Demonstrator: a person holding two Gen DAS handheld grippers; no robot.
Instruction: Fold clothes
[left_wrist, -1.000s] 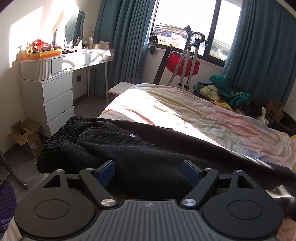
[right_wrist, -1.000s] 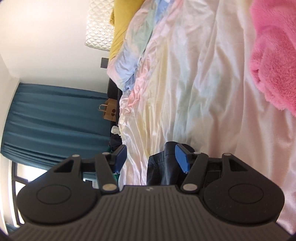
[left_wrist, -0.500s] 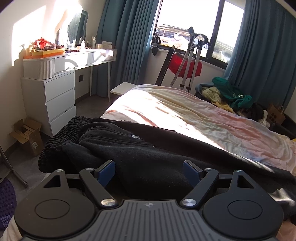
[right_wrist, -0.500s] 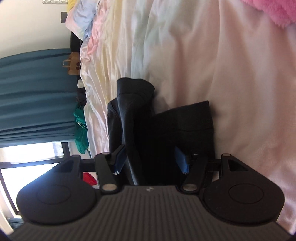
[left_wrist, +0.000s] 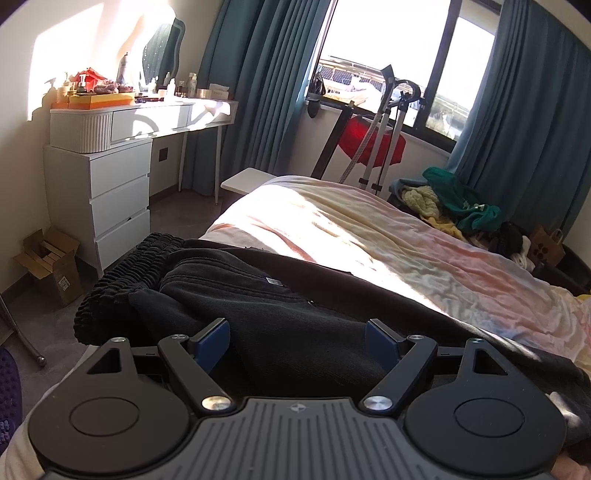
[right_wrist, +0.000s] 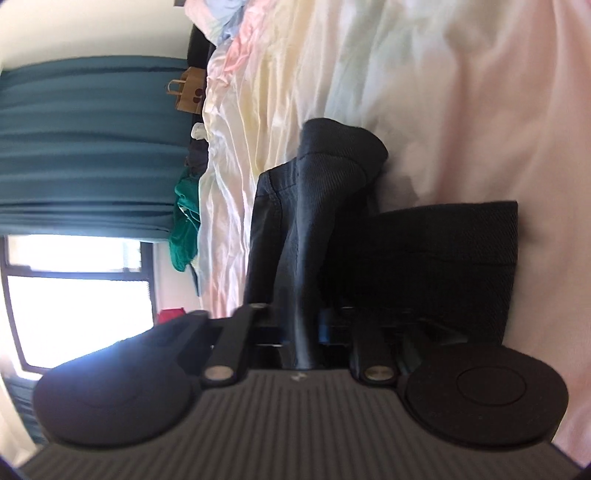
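Right gripper (right_wrist: 308, 328) just closed, pinching black denim trouser leg (right_wrist: 317, 206) mid-bed; left gripper (left_wrist: 297, 341) wide, empty. Next: fold leg toward waistband.

Bedsheet (left_wrist: 369, 236) open beyond black trousers (left_wrist: 280, 317); clothes pile (left_wrist: 454, 206) far edge

Off the bed's (left_wrist: 388, 236) far left corner you had a white stool (left_wrist: 246, 180), and past it a desk (left_wrist: 173, 114) crowded with bottles against the left wall, above a chest of drawers (left_wrist: 110, 199). An open cardboard box (left_wrist: 50, 266) sat on the floor beside the drawers. Beyond the bed's far edge stood a red-padded exercise frame (left_wrist: 373, 144) under the window (left_wrist: 373, 62). Along the bed's right edge lay a heap of laundry (left_wrist: 458, 206) and a paper bag (left_wrist: 546, 249), before teal curtains (left_wrist: 532, 122).
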